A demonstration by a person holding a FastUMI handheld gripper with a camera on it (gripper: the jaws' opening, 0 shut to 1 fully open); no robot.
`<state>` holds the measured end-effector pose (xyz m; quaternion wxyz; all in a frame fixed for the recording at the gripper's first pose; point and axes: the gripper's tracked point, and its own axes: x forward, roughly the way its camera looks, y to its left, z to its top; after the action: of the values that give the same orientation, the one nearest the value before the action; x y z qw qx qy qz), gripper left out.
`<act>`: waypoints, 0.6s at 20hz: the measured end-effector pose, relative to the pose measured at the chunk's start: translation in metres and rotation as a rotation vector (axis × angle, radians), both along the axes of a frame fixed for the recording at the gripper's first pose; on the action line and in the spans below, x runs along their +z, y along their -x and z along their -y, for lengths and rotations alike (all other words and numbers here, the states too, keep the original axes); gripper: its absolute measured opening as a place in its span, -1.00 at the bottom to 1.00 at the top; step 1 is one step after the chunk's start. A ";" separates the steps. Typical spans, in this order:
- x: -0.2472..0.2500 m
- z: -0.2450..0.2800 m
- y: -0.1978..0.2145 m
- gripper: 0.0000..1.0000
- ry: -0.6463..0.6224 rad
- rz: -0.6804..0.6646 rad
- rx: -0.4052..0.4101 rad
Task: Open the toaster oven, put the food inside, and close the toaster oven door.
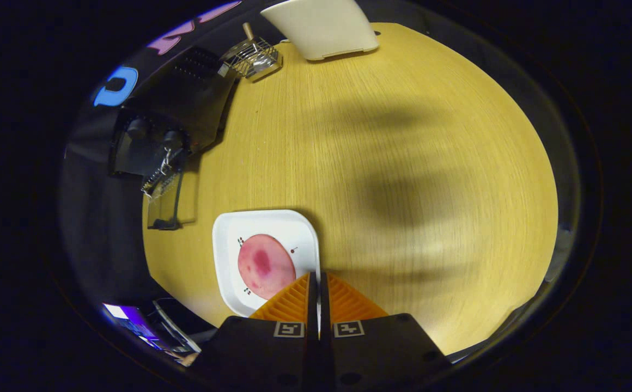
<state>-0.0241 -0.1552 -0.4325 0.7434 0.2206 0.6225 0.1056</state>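
Observation:
A white square plate (229, 245) lies on the wooden table (403, 163) with a round pink piece of food (266, 265) on it. My gripper (317, 276) is shut on the plate's right rim, and a thin strip of white shows between the fingers. The food lies just left of the fingertips. Beyond the plate to the left stands the black toaster oven (185, 103). Its glass door (164, 201) is folded down open toward the table, and two knobs show on its front.
A small wire rack with a wooden handle (250, 57) sits at the far side of the table next to the oven. A white, flat-sided object (321, 27) stands at the far edge. Broad shadows fall across the bare wood to the right of the plate.

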 end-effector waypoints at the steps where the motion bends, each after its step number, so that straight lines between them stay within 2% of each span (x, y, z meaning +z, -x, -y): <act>1: 0.006 -0.001 0.003 -0.89 -0.035 0.004 -0.034; 7: 0.039 -0.026 0.022 -0.90 -0.191 0.041 -0.207; 12: 0.079 -0.081 0.040 -0.90 -0.261 0.074 -0.332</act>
<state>-0.0642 -0.0743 -0.3535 0.7382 0.4102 0.5310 0.0695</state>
